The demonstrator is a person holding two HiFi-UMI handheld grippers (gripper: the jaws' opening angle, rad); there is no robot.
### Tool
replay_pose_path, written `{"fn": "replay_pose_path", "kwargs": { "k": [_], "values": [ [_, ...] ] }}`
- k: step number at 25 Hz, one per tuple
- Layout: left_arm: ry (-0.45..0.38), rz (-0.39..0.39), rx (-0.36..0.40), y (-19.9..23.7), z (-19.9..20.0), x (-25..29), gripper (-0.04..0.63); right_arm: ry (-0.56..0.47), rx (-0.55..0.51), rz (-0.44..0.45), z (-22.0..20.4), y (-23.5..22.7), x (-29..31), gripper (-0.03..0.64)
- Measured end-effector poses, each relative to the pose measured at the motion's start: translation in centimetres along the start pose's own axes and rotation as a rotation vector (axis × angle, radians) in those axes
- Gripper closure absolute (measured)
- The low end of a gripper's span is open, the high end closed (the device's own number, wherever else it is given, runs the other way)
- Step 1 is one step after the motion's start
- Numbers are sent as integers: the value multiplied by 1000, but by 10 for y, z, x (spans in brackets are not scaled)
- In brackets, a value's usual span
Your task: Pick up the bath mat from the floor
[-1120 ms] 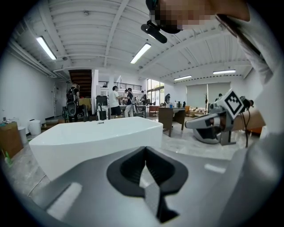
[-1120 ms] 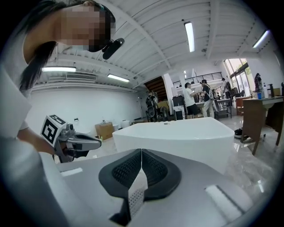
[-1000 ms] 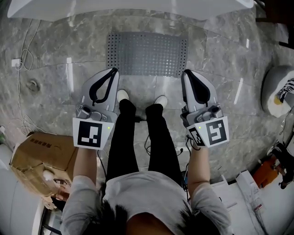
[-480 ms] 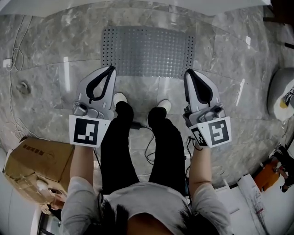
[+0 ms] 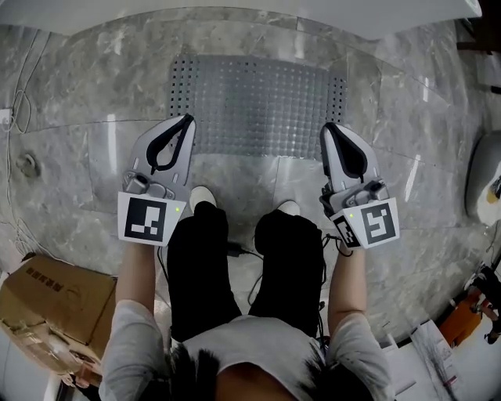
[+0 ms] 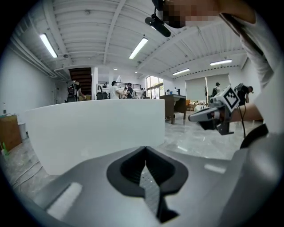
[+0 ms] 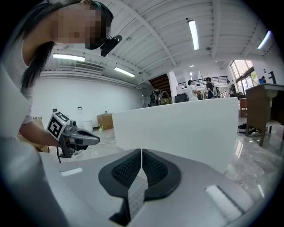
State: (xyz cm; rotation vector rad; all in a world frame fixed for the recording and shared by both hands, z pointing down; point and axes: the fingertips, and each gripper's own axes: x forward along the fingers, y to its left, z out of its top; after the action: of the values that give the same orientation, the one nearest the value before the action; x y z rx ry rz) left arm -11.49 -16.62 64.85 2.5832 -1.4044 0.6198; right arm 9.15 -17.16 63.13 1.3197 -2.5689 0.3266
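Observation:
A grey studded bath mat (image 5: 254, 103) lies flat on the marble floor in the head view, ahead of the person's feet. My left gripper (image 5: 186, 119) is held above its near left corner and my right gripper (image 5: 329, 126) above its near right corner, both raised off the floor. Each has its jaws together with nothing between them. In the left gripper view the left gripper (image 6: 144, 150) is shut and points level at a white wall; the right gripper view shows the right gripper (image 7: 141, 153) shut the same way. The mat is hidden in both gripper views.
A white tub wall (image 5: 235, 6) runs along the far side of the mat. A cardboard box (image 5: 51, 301) sits at the near left, cables (image 5: 16, 125) trail on the left floor, and clutter (image 5: 470, 313) lies at the near right. The person's legs (image 5: 243, 266) stand between the grippers.
The head view has shifted forward, so the mat now lies nearer and larger. Both grippers have come closer to its near corners and stay shut.

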Motion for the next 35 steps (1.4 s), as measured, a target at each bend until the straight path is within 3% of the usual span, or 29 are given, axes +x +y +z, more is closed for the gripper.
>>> {"fn": "replay_pose_path", "kwargs": {
  "k": [6,12,20,23,32,35],
  "values": [
    [-23,27,35,2,-59,34,595,-37,-28,4,-62,-21,27,606],
    [-33,60,25,9,-112,61,595,-66,-47,4,-115,-42,42,604],
    [-9,98,52,6,-144,80,594,-79,-29,32,-148,-51,54,583],
    [8,130,75,18,-164,87,594,-78,-10,6,-162,-64,53,572],
    [149,221,10,74,-243,102,594,25,36,-136,-235,-119,47,543],
    [195,225,1,85,-265,108,559,69,89,-195,-264,-141,42,528]
  ]
}}
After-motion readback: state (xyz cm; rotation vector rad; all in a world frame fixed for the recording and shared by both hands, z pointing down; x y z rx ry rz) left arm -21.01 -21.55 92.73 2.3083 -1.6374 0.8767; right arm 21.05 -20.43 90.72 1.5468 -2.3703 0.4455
